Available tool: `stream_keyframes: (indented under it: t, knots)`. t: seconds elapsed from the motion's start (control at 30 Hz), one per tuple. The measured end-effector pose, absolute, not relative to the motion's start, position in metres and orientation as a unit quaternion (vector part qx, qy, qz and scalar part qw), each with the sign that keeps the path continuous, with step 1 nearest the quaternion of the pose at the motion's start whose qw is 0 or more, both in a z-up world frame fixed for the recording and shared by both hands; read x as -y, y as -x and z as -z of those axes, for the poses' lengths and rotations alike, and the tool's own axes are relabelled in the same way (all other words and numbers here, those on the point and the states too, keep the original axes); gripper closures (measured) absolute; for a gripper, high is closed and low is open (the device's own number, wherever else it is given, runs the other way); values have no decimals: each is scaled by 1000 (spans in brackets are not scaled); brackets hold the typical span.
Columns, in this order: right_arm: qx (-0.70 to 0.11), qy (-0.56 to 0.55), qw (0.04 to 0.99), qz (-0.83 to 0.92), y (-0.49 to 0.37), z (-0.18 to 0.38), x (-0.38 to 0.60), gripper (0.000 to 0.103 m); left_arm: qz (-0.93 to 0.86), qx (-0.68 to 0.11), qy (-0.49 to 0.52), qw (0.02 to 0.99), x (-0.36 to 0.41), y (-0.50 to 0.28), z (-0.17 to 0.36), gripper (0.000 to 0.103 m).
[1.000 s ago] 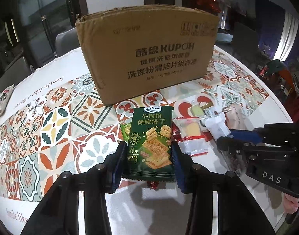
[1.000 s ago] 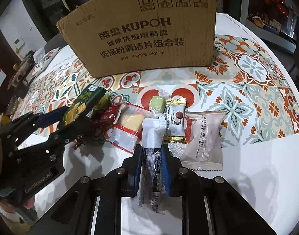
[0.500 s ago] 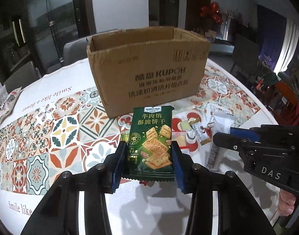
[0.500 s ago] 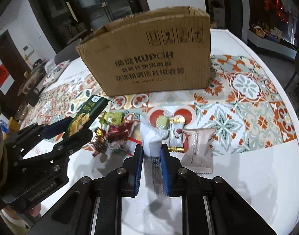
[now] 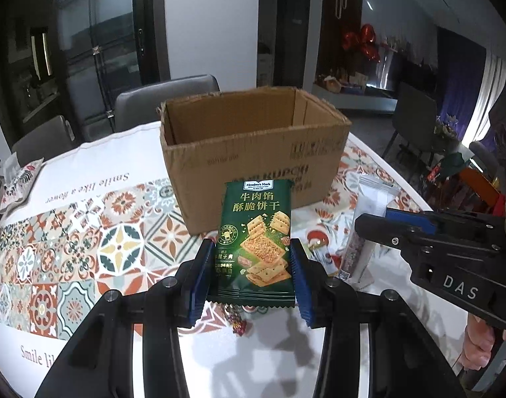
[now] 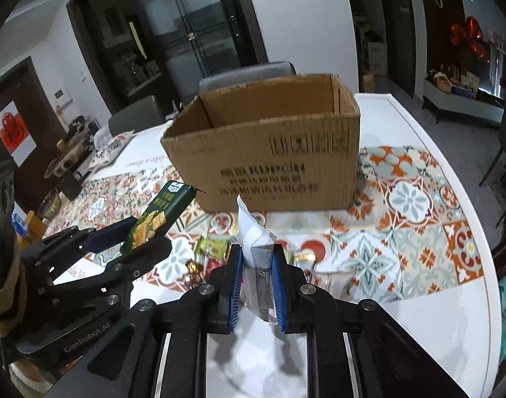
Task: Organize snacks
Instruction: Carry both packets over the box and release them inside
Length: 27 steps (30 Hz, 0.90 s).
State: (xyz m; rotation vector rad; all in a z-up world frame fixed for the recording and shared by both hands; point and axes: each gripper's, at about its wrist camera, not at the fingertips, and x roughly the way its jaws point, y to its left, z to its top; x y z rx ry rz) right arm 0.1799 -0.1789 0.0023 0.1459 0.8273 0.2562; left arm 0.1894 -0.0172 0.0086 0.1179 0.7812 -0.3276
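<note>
My left gripper (image 5: 251, 265) is shut on a green biscuit packet (image 5: 256, 238) and holds it upright above the table, in front of the open cardboard box (image 5: 253, 146). It also shows in the right wrist view (image 6: 157, 214). My right gripper (image 6: 257, 265) is shut on a white and clear snack packet (image 6: 258, 248), lifted off the table to the right of the left one. That packet shows in the left wrist view (image 5: 365, 229). The box (image 6: 269, 156) stands open at the top, and what shows of its inside looks empty.
Several small wrapped snacks (image 6: 206, 255) lie on the patterned tablecloth (image 5: 87, 238) below the grippers. Grey chairs (image 5: 163, 99) stand behind the table. Bags and bowls (image 6: 70, 156) sit at the far left. The table's white edge (image 6: 468, 315) curves round at right.
Both grippers have risen with their packets and tilted up, so the box's open top now shows. The snacks on the table have dropped lower in view.
</note>
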Motion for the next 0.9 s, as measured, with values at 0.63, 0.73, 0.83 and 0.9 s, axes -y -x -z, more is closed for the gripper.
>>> stream_keyframes:
  t: [0.63,0.73,0.83,0.9]
  knots:
    - [-371,-52,918,-129,-235,-65,179,85,150,-360,-47,920,19,-248,-68,59]
    - [-361,-46,923,-128,-244,-78,179,85,146,-350,-52,924,21,-256,-80,59]
    - [-351,-41,927,-125,-254,-91,179,85,144,-342,-50,927,21,-267,-90,59]
    - [-343,-38,930,-124,-262,-99,179,85,145,-340,-46,928,21,-274,-94,59]
